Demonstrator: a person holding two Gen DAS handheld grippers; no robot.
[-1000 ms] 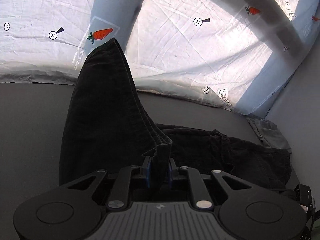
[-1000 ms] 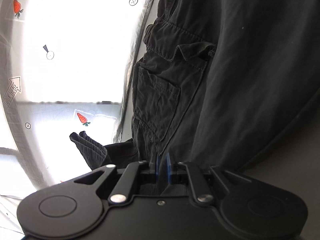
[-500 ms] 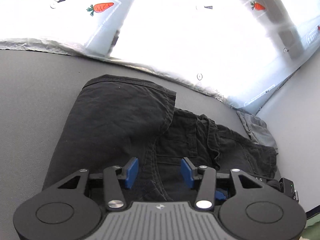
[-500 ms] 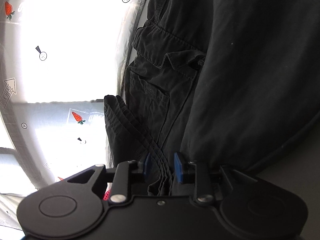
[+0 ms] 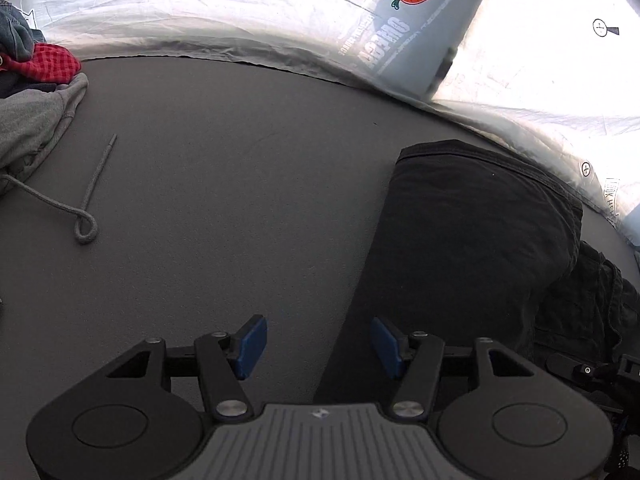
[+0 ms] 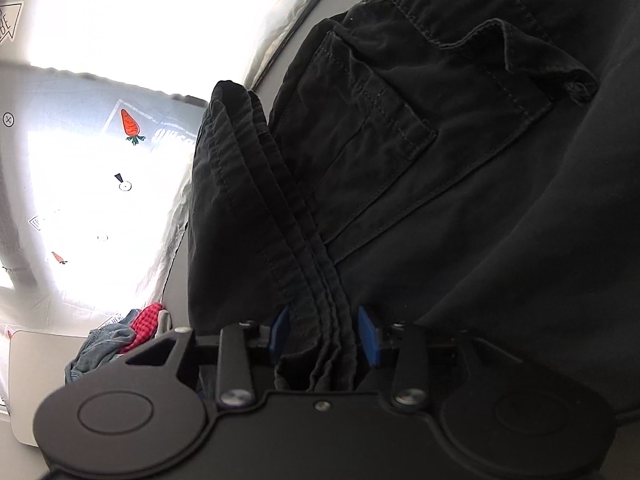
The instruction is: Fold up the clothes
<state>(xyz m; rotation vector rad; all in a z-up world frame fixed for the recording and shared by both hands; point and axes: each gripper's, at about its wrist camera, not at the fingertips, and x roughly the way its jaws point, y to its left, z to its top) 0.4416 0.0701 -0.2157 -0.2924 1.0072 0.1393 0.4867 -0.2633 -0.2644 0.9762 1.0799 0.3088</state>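
Note:
A pair of black cargo trousers [image 5: 472, 248] lies folded on the grey table [image 5: 240, 200], to the right in the left wrist view. My left gripper [image 5: 318, 344] is open with nothing between its blue pads; it hangs over bare table by the trousers' left edge. In the right wrist view the stacked hems [image 6: 312, 280] of the trousers [image 6: 400, 140] run between the pads of my right gripper [image 6: 324, 336]. Its jaws are opening and the pads stand slightly off the cloth. A flapped cargo pocket [image 6: 440, 92] shows beyond them.
A pile of other clothes sits at the table's left: a grey hoodie [image 5: 32, 120] with a looped drawstring [image 5: 86, 216], a red checked cloth [image 5: 52, 64] and denim [image 6: 100, 344]. A white sheet with carrot prints [image 5: 200, 12] borders the table's far edge.
Both grippers were shut on the raised hems and have opened. The trousers now lie folded flat. My left gripper has swung left, off the cloth and over bare table.

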